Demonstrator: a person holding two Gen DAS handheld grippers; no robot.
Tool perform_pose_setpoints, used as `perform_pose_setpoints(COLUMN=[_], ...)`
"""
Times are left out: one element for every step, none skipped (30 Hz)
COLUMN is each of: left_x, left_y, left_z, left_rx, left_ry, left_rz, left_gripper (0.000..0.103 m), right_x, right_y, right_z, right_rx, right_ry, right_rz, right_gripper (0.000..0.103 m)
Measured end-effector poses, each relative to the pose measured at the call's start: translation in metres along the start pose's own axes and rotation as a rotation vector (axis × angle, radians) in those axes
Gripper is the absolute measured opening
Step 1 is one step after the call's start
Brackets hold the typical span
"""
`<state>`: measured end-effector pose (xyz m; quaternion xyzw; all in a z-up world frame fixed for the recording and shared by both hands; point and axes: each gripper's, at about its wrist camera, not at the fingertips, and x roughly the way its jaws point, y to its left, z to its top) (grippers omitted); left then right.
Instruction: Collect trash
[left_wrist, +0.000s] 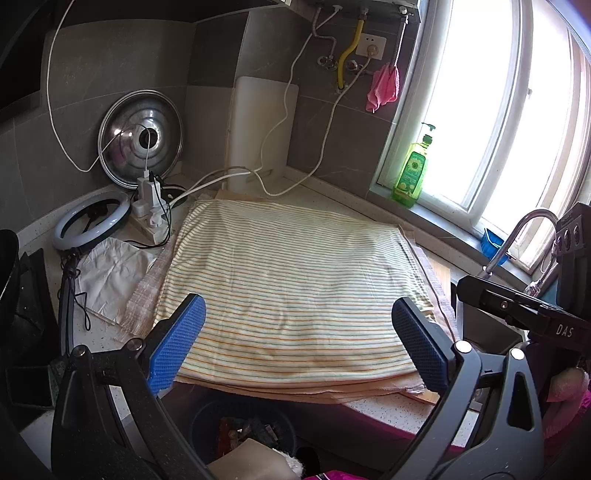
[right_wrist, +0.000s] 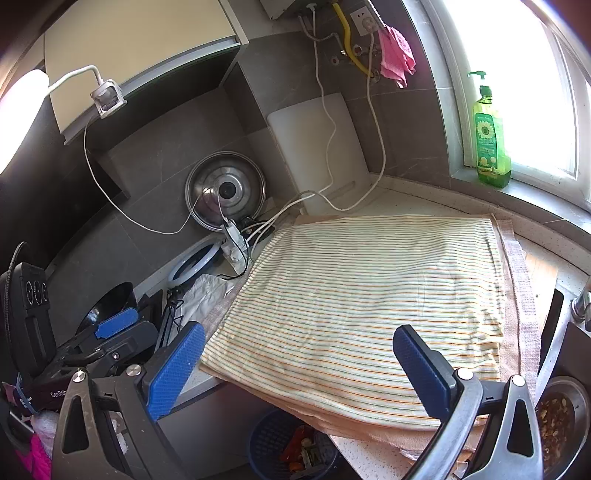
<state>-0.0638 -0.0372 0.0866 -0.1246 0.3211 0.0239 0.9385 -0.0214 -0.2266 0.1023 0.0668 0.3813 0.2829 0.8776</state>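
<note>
Trash basket (left_wrist: 243, 424) shadowed, contents indistinct, metal bowl (right_wrist: 565, 417) cut off by edge

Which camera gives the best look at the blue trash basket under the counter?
The right wrist view: the blue basket shows its mesh wall and colourful scraps inside. In the left wrist view the basket is dark, shadowed and partly hidden behind the gripper frame.
</note>
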Motion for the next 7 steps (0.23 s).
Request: perform_pose_setpoints(left_x=[0.0000,-0.0004,-0.0005,0.0006,0.0013,0.0028,0.0052], left_y=[0.0005,0.0006,0.0006,0.0007,0.0007,0.0007,-0.0005], left_z=[0.0003,0.0004,-0.0001,-0.0006,-0.0011,-0.0016,-0.0021], left_rx=[0.003,0.005,0.008,0.010,0.012,0.013,0.011], left_ry=[0.002,-0.001,-0.005,-0.008,-0.008,-0.004,0.000], left_rz=[0.000,-0.003,-0.002,0.004,0.007,0.007,0.010], left_gripper=[0.102,0.102,0.102,0.102,0.102,0.102,0.102], right_x=[0.0009,0.0015,0.0023,0.0027,0.0032,0.0039,0.0043], right_y=[-0.0008,-0.0018,-0.0024,-0.0029,-0.0035,-0.0042,-0.0046], right_z=[0.0002,0.0004,0.0005,0.0002,0.0002,0.0003,0.0002], right_rx=[0.002,0.004,0.005,0.005,0.005,0.005,0.006], right_ry=[0.002,0.005,0.007,0.008,0.009,0.011,0.012], right_rz=[0.002,0.004,0.005,0.006,0.006,0.007,0.007], right_gripper=[0.103,0.103,0.103,0.103,0.103,0.103,0.103])
